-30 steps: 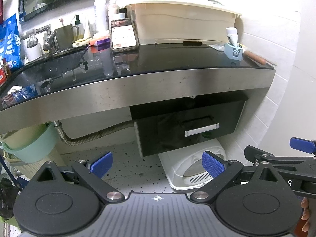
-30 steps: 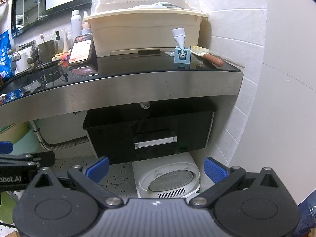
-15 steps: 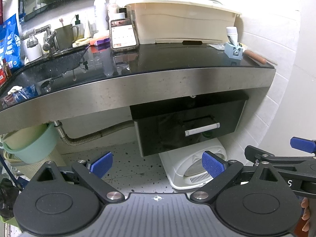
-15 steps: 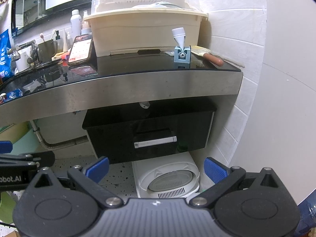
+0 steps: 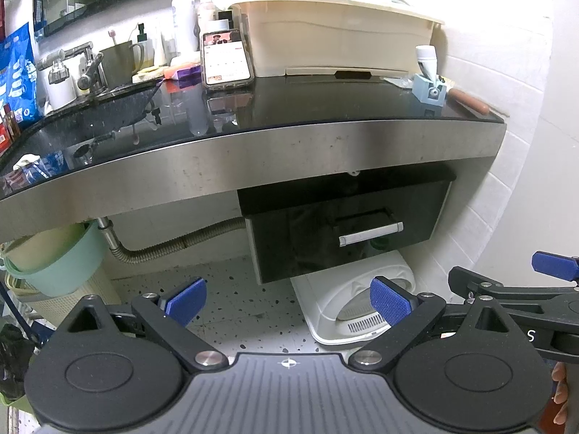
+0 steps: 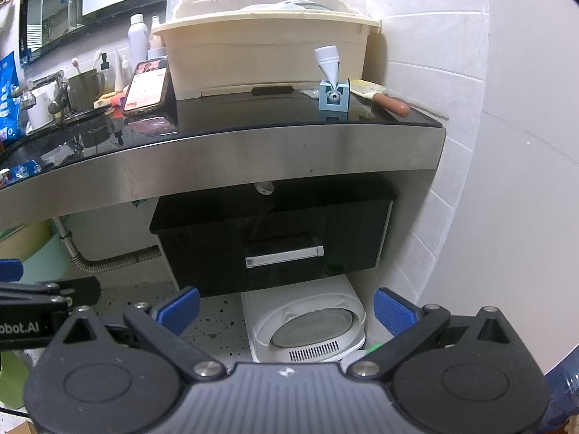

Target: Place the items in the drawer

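Both the left gripper (image 5: 289, 300) and right gripper (image 6: 286, 309) hover level, jaws spread, empty, facing the closed drawer (image 6: 275, 238).

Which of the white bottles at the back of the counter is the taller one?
The broad white bottle just left of the phone. The slimmer bottle beside it, nearer the cream bin, stands shorter.

A glossy black counter (image 6: 253, 119) with a steel front edge carries a cream tub (image 6: 267, 58) at the back, a phone (image 6: 146, 86) leaning beside it, and a blue holder (image 6: 333, 98) near a brush (image 6: 383, 99). On the speckled floor (image 5: 231, 300) below stands a white appliance (image 6: 307, 322).
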A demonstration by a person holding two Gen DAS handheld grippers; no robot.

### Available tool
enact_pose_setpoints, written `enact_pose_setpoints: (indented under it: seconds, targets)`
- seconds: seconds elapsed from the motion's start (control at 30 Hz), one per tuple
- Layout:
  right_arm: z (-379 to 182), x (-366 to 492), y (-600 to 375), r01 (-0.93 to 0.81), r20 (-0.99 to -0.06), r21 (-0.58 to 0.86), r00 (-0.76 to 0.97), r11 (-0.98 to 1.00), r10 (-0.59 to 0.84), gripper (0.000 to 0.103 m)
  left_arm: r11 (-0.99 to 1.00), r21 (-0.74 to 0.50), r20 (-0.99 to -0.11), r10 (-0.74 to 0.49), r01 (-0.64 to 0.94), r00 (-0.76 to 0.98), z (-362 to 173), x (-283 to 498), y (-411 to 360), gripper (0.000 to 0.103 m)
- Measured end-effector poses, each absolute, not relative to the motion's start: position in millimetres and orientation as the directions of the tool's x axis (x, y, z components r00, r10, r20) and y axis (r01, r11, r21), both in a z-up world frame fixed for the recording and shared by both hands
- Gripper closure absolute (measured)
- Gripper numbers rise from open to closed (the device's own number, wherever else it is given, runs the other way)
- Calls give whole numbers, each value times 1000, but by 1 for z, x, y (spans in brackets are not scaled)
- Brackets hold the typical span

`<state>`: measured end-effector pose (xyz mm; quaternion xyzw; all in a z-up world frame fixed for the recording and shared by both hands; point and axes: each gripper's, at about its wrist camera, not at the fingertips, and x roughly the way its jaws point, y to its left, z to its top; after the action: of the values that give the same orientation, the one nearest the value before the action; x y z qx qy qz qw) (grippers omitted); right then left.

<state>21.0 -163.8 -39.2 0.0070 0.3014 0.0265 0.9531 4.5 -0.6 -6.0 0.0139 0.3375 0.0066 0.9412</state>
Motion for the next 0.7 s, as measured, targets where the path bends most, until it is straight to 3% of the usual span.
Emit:
enact_pose_setpoints:
  seconds: [0.7]
  targets:
    - [-66, 38, -179, -55, -535, 17, 843, 998, 56, 0, 999, 36, -650, 33, -13, 759, -15, 7, 3, 5]
